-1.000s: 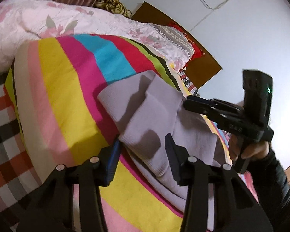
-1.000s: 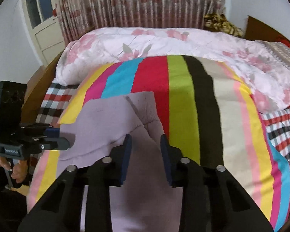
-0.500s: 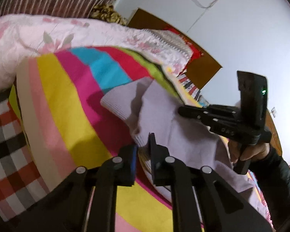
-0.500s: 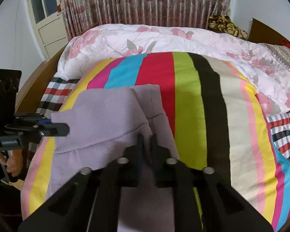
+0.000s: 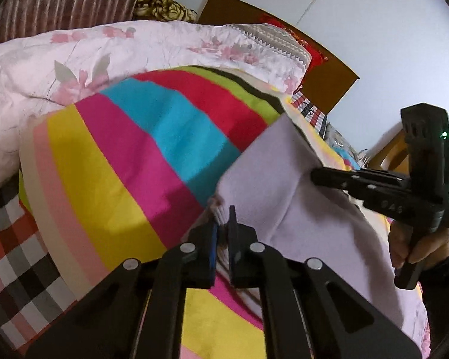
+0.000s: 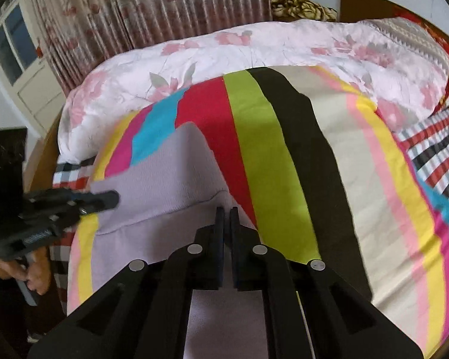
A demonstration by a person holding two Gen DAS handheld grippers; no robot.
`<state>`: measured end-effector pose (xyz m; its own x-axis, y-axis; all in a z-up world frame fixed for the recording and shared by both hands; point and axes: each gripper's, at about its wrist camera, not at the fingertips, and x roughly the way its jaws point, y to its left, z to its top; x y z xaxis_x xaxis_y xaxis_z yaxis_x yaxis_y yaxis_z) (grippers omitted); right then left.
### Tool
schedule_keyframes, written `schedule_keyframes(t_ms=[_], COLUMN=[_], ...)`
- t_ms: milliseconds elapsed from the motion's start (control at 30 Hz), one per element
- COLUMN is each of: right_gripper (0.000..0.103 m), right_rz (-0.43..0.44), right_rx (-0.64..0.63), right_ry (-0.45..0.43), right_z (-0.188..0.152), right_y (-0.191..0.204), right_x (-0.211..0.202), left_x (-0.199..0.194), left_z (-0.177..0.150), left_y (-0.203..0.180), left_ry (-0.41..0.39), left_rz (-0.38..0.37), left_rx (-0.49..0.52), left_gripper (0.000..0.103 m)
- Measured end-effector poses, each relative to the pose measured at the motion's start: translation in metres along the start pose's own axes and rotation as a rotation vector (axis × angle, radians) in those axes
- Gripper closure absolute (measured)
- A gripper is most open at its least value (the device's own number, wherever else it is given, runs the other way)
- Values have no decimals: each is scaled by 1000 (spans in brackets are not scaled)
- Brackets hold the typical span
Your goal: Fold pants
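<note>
Lilac knit pants point(image 5: 284, 191) lie on a striped blanket point(image 5: 128, 161) on the bed. My left gripper point(image 5: 222, 224) is shut on the pants' ribbed hem at one corner and holds it lifted. My right gripper point(image 6: 227, 218) is shut on the other edge of the pants point(image 6: 164, 173). The raised part hangs stretched between the two grippers. The right gripper shows in the left wrist view point(image 5: 317, 176), gripping the fabric. The left gripper shows in the right wrist view point(image 6: 110, 200) at the cloth's left corner.
A pink floral quilt point(image 6: 254, 51) lies across the far side of the bed. A checked sheet point(image 5: 12, 245) covers the near left. A wooden headboard point(image 5: 323, 80) stands at the right, curtains point(image 6: 164, 9) and a door behind.
Both grippers closed on the pants' end and lifted it. The fabric now stands raised and stretched between them, moved back toward me.
</note>
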<state>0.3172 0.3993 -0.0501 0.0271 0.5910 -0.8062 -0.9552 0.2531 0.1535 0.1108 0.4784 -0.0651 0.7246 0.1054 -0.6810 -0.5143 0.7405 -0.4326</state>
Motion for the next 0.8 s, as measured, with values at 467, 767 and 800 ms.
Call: schedule_keyframes(t_ms=[467, 767, 800], right_gripper=[68, 73, 75], right_rz=[-51, -194, -220], right_rx=[-123, -182, -205], right_ry=[-95, -34, -30], right_z=[-135, -242, -247], right_y=[44, 105, 112], right_x=[-134, -153, -152], left_x=[-58, -57, -57], left_z=[-32, -105, -113], left_y=[10, -51, -59], left_ry=[-123, 88, 115], left_rz=[-155, -369, -394], left_rx=[-122, -75, -77], left_gripper=[29, 31, 31])
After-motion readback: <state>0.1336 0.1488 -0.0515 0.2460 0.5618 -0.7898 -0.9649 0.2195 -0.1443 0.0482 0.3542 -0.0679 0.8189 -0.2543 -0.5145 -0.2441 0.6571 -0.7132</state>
